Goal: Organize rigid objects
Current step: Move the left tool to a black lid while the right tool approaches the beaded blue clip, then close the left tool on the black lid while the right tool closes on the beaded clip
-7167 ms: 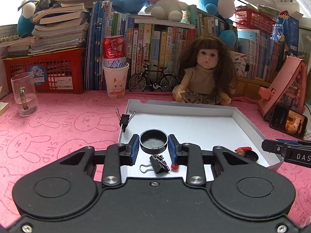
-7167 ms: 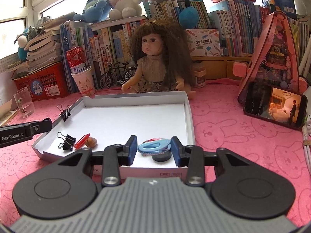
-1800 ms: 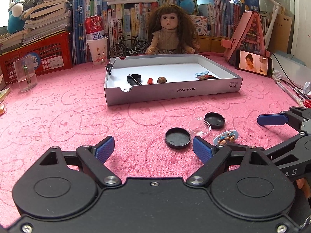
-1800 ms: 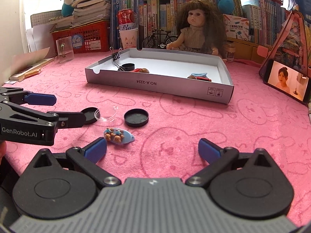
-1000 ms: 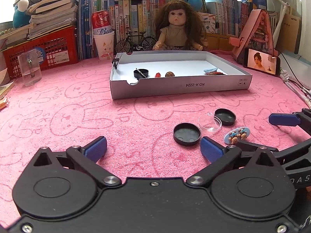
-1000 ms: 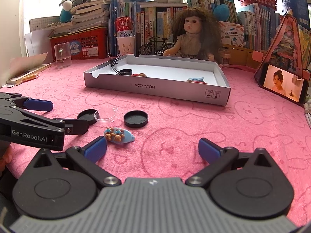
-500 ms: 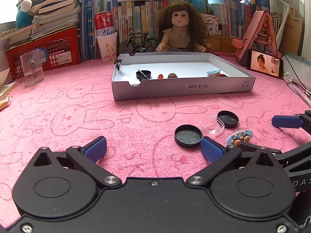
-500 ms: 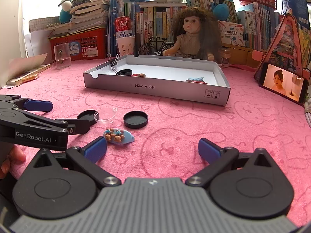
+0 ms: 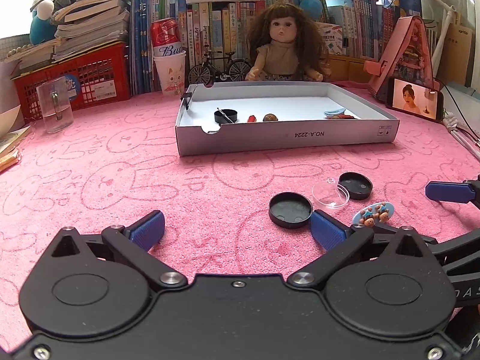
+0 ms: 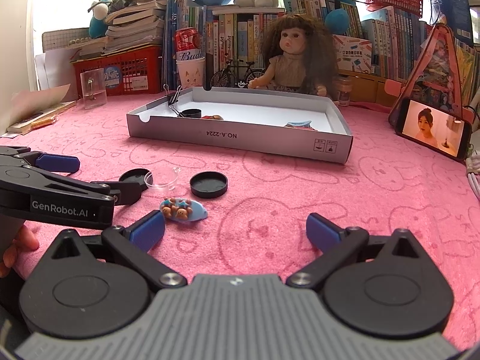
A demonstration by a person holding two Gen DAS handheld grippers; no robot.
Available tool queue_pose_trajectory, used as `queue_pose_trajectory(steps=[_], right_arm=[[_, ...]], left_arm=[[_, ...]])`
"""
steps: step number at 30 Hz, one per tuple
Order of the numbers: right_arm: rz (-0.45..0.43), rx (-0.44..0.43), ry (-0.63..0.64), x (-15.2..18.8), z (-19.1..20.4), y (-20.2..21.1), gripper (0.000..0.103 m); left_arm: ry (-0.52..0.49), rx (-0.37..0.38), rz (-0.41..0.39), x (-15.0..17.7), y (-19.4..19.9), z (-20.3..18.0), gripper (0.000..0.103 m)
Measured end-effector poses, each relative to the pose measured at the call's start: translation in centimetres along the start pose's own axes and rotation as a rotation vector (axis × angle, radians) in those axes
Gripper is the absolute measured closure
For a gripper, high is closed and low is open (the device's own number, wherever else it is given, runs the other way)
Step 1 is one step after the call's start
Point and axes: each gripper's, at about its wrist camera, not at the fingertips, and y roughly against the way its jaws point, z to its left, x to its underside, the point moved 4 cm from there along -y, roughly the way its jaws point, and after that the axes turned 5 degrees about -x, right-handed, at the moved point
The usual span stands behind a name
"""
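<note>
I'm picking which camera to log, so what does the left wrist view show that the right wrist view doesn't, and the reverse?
Only the left wrist view: a white stand at the far right. Only the right wrist view: the person's fingers under the left tool, and a small jar beside the doll. Both share the white box, two black lids, the clear lid, the blue hair clip and both open tools.

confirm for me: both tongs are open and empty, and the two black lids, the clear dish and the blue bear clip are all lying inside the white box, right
Not quite. Both the left tongs and right tongs are open and empty, but the two black lids, clear dish and blue bear clip lie on the pink mat in front of the white box, as the right wrist view shows.
</note>
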Motion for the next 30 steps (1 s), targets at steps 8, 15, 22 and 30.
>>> queue_pose_trajectory(steps=[8,15,22,30], right_arm=[[0.002,0.016,-0.018,-0.1,0.1,-0.1,0.000],[0.017,0.028,-0.026,-0.3,0.3,-0.2,0.000],[0.035,0.021,-0.026,-0.6,0.2,-0.3,0.000],[0.014,-0.023,0.002,-0.5,1.0,0.0,0.000]], left_arm=[[0.007,0.021,0.012,-0.3,0.0,0.2,0.004],[0.016,0.056,-0.004,-0.7,0.1,0.0,0.015],[0.018,0.088,-0.013,-1.2,-0.2,-0.6,0.026],[-0.010,0.113,-0.022,-1.6,-0.6,-1.6,0.052]])
